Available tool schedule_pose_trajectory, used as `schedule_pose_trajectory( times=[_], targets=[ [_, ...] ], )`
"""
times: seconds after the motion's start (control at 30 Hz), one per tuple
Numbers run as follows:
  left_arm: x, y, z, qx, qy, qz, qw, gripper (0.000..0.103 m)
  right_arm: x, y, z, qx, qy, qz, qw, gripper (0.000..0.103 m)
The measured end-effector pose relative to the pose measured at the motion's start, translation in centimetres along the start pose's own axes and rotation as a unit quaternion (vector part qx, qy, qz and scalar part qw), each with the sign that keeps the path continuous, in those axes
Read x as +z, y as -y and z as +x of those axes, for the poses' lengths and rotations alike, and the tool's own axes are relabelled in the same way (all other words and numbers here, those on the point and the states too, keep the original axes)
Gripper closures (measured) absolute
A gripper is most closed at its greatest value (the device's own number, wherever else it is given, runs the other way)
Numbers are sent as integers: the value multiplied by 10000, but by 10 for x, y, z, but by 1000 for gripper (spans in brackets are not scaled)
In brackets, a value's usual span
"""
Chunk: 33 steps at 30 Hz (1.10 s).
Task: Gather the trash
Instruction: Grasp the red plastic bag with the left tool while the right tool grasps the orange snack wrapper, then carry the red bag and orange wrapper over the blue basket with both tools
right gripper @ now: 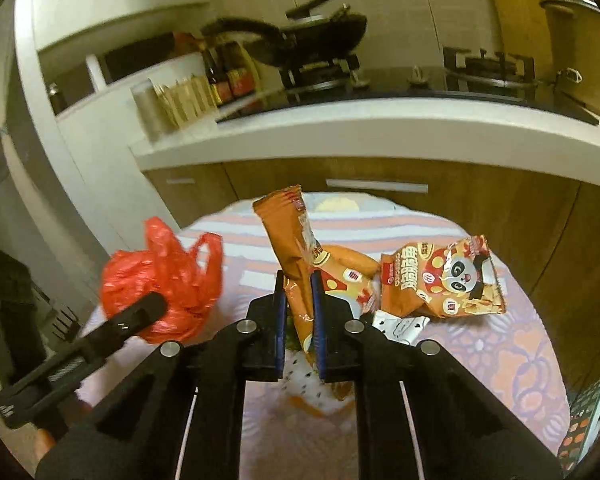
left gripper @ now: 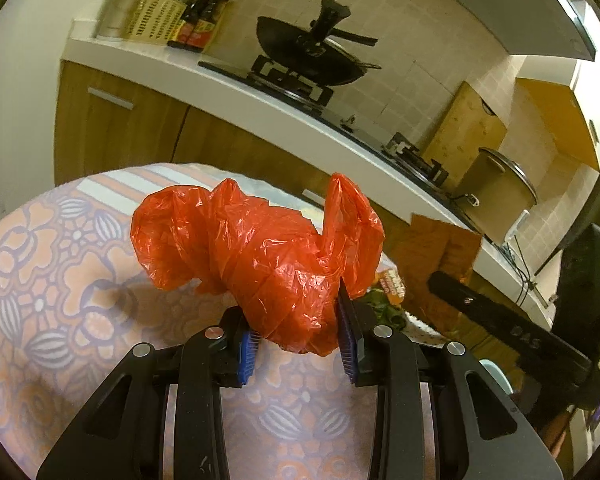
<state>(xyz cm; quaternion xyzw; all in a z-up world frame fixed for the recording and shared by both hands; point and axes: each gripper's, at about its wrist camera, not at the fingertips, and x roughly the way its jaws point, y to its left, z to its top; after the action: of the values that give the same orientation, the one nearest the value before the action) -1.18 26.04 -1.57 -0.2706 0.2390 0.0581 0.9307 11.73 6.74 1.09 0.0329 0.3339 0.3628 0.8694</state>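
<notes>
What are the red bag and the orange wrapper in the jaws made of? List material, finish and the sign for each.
Red bag: thin plastic film, glossy and translucent; fine crinkles, light showing through.
Orange wrapper: apparently printed plastic or foil-lined film, smooth with a slight sheen; sharp creases, crimped end seam. Lining not visible.

Crumpled red bag (left gripper: 260,256) aloft; orange wrapper (right gripper: 296,256) upright; panda packet (right gripper: 444,276) flat.

The bag (left gripper: 260,256) is bright red. The tablecloth (left gripper: 60,264) has orange and purple flowers. The snack wrapper (right gripper: 444,276) is orange with a panda.
</notes>
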Motion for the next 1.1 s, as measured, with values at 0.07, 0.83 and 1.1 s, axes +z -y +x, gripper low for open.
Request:
schedule_pose_trajectory(
  times=[0.07, 0.83, 1.1],
  targets=[
    [1, 5, -4, -17, 73, 74, 9999, 72, 0, -1, -13, 57, 106, 10, 9999, 95],
    [-31, 172, -48, -1120, -20, 1151, 9870, 71, -37, 69, -205, -814, 1636, 541, 9817, 95],
    [-67, 268, -15, -1682, -404, 1736, 9695, 71, -64, 147, -253, -1395, 1843, 1073, 9670, 95]
  ],
)
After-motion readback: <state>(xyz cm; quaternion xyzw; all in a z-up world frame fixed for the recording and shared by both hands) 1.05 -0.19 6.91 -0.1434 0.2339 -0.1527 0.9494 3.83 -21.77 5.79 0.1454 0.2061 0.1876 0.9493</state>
